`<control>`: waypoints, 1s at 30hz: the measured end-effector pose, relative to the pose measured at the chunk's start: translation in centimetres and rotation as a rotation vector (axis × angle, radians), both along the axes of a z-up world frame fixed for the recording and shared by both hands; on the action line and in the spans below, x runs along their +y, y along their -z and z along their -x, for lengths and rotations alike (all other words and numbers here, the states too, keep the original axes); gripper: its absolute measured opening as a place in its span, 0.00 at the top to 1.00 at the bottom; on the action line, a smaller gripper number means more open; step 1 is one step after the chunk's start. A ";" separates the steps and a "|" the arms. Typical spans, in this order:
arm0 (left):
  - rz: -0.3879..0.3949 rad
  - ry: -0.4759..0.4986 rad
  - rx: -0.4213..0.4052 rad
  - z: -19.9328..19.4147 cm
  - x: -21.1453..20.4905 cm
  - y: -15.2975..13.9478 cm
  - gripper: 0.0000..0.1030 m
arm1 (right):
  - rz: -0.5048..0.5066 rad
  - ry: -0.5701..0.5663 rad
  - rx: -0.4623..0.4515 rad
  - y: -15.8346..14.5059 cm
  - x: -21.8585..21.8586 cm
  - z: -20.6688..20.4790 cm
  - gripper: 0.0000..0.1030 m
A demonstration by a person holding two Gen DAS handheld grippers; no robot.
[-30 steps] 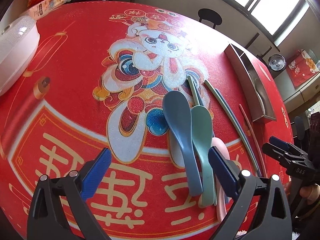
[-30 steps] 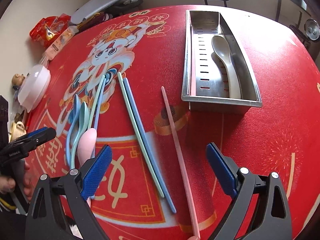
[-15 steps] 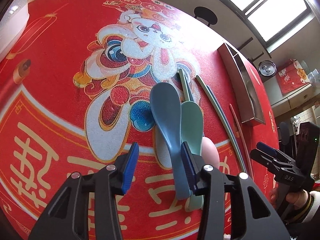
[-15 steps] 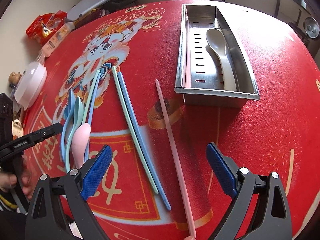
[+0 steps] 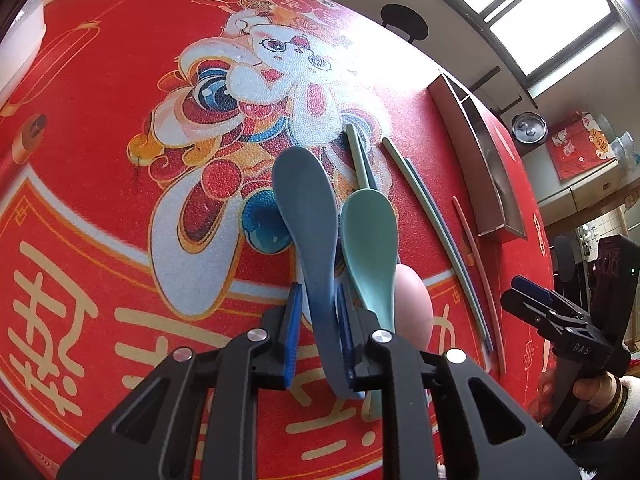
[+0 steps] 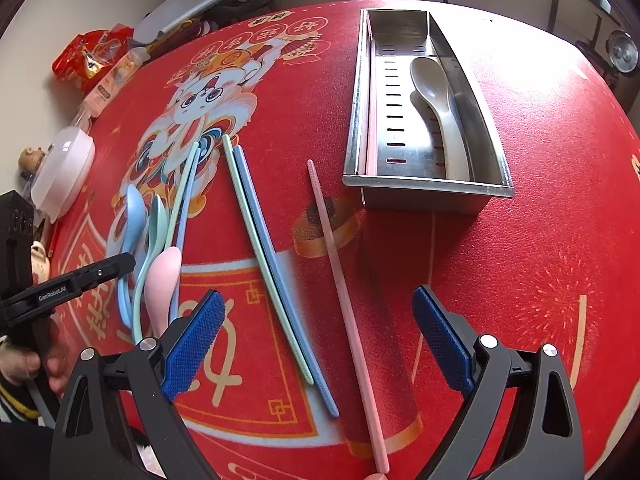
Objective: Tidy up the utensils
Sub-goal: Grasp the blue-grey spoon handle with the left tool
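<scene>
While the left wrist view looks along the table, the left claw stands narrowed around the handle of the blue spoon, its right pad against the handle; whether the left pad touches cannot be told. That spoon's bowl points toward 12 o'clock. Just beside it at 3 o'clock lies the green spoon, with the pink spoon touching at its far side. Further toward 2 o'clock lie a green and blue chopstick pair, a pink chopstick and the steel tray. The right claw shows at 3 o'clock.

From the right wrist view, the right claw stands wide apart, holding nothing, above the table. The pink chopstick runs between its fingers; the chopstick pair lies toward 11 o'clock. The tray sits at 12 o'clock, holding a grey spoon and a pink chopstick in its slotted compartment. The three spoons lie at 9 o'clock beside the left claw.
</scene>
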State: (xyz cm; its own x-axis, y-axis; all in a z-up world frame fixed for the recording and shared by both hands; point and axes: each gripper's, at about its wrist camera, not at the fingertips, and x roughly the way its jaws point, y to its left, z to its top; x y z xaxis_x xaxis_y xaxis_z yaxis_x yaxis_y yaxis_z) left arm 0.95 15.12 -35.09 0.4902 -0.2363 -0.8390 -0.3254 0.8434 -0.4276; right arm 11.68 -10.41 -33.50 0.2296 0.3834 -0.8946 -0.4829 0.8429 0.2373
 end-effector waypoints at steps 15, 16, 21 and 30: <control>0.068 -0.020 -0.023 0.8 0.8 0.0 0.70 | -0.003 -0.006 0.005 0.1 0.3 -0.1 0.11; 0.078 -0.020 -0.026 0.8 0.8 0.1 0.71 | -0.003 -0.005 0.006 0.1 0.3 -0.1 0.11; 0.112 -0.015 -0.032 0.7 0.6 0.5 0.82 | -0.003 0.001 0.012 0.3 0.1 -0.1 0.11; 0.104 -0.003 -0.040 0.5 0.0 0.1 0.85 | 0.001 0.008 0.041 1.1 -0.5 -0.4 0.11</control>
